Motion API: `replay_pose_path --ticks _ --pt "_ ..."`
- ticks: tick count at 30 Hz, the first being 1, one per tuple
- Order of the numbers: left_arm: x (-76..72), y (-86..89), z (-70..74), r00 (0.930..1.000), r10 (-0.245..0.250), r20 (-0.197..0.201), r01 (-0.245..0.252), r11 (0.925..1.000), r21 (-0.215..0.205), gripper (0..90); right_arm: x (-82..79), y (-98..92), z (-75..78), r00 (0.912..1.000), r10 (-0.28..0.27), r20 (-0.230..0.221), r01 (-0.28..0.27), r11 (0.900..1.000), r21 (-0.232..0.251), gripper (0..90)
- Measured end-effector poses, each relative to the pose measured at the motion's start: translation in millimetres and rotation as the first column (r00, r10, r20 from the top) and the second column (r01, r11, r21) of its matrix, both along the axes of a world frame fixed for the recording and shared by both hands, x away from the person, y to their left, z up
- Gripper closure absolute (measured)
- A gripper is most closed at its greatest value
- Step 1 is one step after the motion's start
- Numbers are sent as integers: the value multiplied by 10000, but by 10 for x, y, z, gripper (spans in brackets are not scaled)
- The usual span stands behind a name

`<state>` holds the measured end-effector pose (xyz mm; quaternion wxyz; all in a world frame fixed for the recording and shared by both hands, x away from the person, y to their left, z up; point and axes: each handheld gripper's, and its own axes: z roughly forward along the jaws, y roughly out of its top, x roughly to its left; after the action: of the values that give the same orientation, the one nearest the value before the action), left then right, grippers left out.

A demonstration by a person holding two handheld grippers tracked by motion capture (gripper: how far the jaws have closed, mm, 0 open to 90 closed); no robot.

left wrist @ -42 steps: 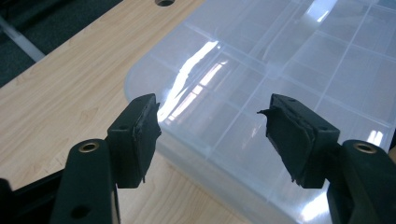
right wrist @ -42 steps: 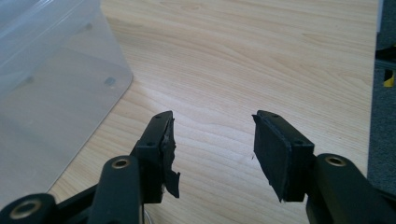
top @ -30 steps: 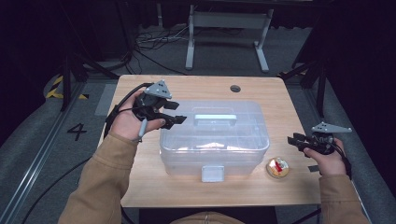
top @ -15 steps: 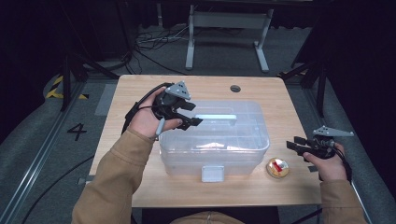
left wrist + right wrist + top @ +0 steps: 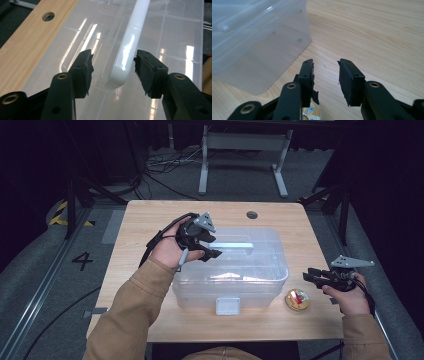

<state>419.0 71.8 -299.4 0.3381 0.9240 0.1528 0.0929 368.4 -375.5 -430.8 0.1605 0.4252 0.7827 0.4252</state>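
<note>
From the high view, we've got a clear plastic storage box with a lid point(image 5: 235, 270) sitting mid-table on the light wooden table point(image 5: 150, 220), and our left gripper point(image 5: 212, 247) is hovering right over the lid's white bar handle point(image 5: 235, 245). The right gripper point(image 5: 312, 276) sits well off to the side, near a small round container with a printed lid point(image 5: 297, 300) on the table beside the box.

In the left gripper view, the jaws straddle the rounded end of the handle point(image 5: 127, 50). They've just been closing in a bit, but there's a gap on both sides, so nothing's clamped yet. That handle looks stiff and glossy, probably slippery, so we'd squeeze it square across the bar rather than at the curved tip. The lid should be light and a little flexy.

In the right gripper view, the jaws are apart and empty over bare wood after closing in slightly. The little container point(image 5: 312, 113) is cut off at the bottom edge. What's inside the box point(image 5: 249, 37) is too hazy to make out through the plastic.
</note>
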Motion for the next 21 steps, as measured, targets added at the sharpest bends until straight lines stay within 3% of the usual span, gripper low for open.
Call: replay_pose_path --ticks 4,9,21 --pt "21 -38 -66 10000 67 -9 -67 9996 287 549 -12 17 20 9996 286 91 -286 9996 51 669" --pt "5 -59 -59 10000 21 87 -23 9997 242 723 -22 28 30 9990 435 118 -436 9990 28 700" --pt "18 -81 11 9993 341 153 -347 9985 413 732 -59 57 86 9975 702 115 -707 9960 538 751"
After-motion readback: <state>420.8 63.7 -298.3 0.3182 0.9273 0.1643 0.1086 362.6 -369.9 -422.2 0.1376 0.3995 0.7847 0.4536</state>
